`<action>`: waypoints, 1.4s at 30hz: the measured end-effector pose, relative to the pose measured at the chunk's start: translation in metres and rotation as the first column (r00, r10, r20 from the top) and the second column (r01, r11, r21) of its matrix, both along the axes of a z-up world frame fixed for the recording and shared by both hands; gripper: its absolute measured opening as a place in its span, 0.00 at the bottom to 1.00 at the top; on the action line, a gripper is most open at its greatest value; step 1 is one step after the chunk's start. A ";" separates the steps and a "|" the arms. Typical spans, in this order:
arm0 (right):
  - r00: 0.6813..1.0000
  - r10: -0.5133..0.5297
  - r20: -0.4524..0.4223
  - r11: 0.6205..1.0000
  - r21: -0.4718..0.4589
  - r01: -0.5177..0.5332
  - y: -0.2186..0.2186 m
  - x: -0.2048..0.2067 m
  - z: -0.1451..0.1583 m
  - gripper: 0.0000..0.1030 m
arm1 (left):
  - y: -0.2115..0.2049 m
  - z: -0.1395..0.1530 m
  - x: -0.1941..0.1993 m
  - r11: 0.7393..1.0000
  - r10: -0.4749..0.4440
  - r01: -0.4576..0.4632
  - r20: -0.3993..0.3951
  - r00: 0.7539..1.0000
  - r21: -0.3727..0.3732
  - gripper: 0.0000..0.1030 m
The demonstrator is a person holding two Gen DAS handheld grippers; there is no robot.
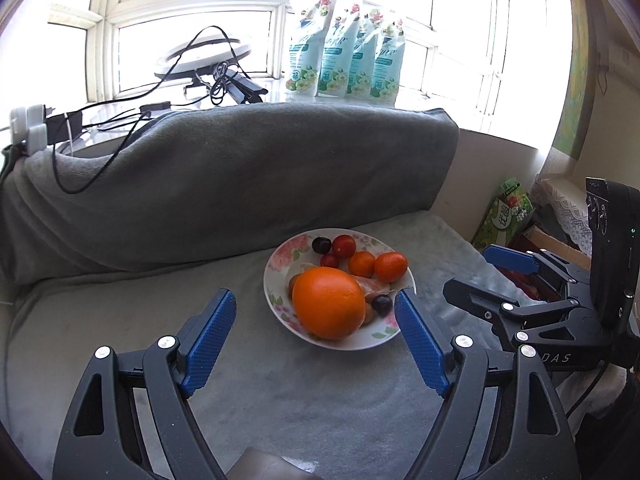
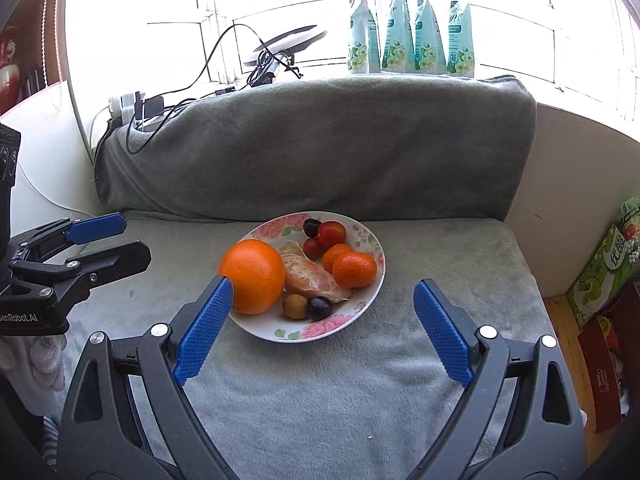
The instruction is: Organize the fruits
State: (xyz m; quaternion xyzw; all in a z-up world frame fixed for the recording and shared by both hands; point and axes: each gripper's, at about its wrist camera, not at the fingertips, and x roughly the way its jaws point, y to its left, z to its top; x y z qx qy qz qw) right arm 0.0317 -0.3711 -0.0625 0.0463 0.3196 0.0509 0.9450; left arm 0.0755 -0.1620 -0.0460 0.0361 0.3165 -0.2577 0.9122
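Observation:
A floral white plate (image 1: 276, 268) (image 2: 370, 240) sits on a grey blanket. It holds a large orange (image 1: 328, 303) (image 2: 253, 276), two tangerines (image 1: 390, 266) (image 2: 354, 269), a peeled citrus piece (image 2: 310, 276), small red and dark round fruits (image 1: 344, 245) (image 2: 331, 233) and a brownish round fruit (image 2: 295, 306). My left gripper (image 1: 315, 305) is open and empty, just short of the plate. My right gripper (image 2: 324, 294) is open and empty, its fingers on either side of the plate's near edge. Each gripper also shows in the other view: the right one (image 1: 484, 276), the left one (image 2: 128, 236).
A rolled grey blanket (image 1: 240, 176) (image 2: 320, 144) forms a wall behind the plate. Cables, a ring light (image 1: 202, 58) and several refill pouches (image 1: 346, 48) (image 2: 412, 36) stand on the windowsill. A green carton (image 1: 506, 216) (image 2: 604, 268) and boxes lie off the right edge.

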 end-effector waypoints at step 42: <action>1.000 0.017 -0.009 1.000 -0.026 -0.017 0.012 -0.004 -0.003 0.91 | 0.009 0.003 -0.015 0.999 0.035 -0.035 0.018 0.999 0.018 0.83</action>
